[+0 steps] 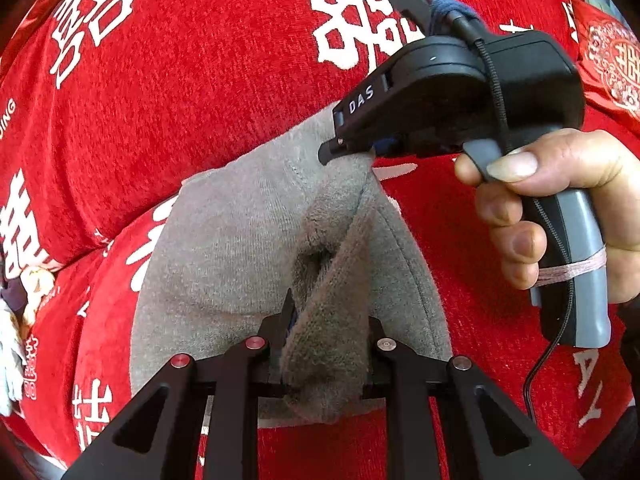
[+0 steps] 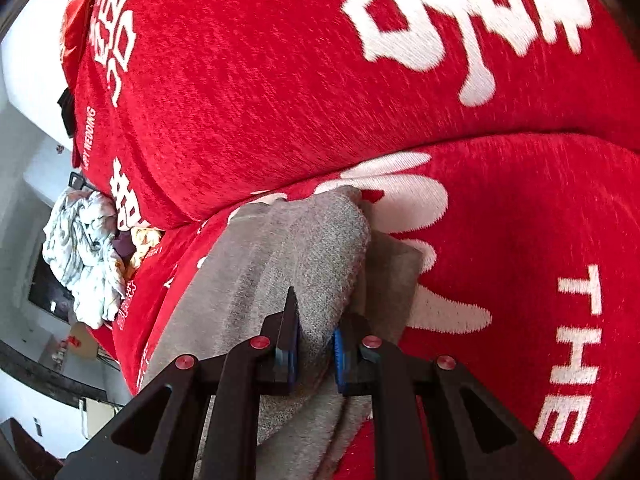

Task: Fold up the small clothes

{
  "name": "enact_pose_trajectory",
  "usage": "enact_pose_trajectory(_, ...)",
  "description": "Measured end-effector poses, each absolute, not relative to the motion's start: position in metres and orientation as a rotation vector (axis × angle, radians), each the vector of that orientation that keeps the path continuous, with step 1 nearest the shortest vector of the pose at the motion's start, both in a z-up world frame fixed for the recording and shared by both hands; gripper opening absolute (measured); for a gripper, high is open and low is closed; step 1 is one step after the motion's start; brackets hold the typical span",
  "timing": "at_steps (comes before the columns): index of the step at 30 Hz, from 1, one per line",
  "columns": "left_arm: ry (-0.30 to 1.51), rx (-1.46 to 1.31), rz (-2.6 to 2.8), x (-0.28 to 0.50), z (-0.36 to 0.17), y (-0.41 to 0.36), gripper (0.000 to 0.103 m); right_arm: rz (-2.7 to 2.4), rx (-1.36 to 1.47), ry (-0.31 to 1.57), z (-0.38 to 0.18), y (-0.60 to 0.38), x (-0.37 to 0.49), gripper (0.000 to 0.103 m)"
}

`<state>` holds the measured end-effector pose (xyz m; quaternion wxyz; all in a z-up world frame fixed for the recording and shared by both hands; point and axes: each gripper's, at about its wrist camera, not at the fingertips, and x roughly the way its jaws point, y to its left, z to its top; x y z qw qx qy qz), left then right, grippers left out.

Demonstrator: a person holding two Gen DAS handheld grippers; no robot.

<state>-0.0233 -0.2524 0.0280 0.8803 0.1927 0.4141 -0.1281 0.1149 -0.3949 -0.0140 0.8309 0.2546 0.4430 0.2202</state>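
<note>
A small grey fleece garment (image 1: 224,248) lies on a red cover, its near part bunched into a raised fold. My left gripper (image 1: 330,320) is shut on that fold at the bottom of the left wrist view. At the cloth's far edge, my right gripper (image 1: 352,150) pinches the cloth, held by a person's hand (image 1: 580,184). In the right wrist view the right gripper (image 2: 316,328) is shut on a thick roll of the same grey garment (image 2: 248,280), blue pads pressing both sides. The cloth hides part of the fingers.
The red cover (image 1: 200,80) with white characters drapes a seat and backrest (image 2: 280,80). A pile of pale crumpled clothes (image 2: 84,256) lies at the left end (image 1: 12,340). A red patterned cushion (image 1: 612,60) sits at the far right.
</note>
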Motion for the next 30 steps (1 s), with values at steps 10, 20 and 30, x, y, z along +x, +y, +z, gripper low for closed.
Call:
enact_pose_trajectory(10, 0.847, 0.298, -0.402, -0.035, 0.051, -0.242, 0.079, 0.399, 0.591, 0.988, -0.020, -0.403, 0.114, 0.030)
enact_pose_trajectory(20, 0.824, 0.090, -0.454, -0.040, 0.081, -0.157, 0.079, 0.456, 0.618, 0.909, 0.013, -0.404, 0.043, 0.052)
enact_pose_trajectory(30, 0.883, 0.050, -0.344, -0.026, 0.063, -0.112, 0.079, 0.464, 0.437, 0.834, 0.049, -0.356, -0.026, 0.061)
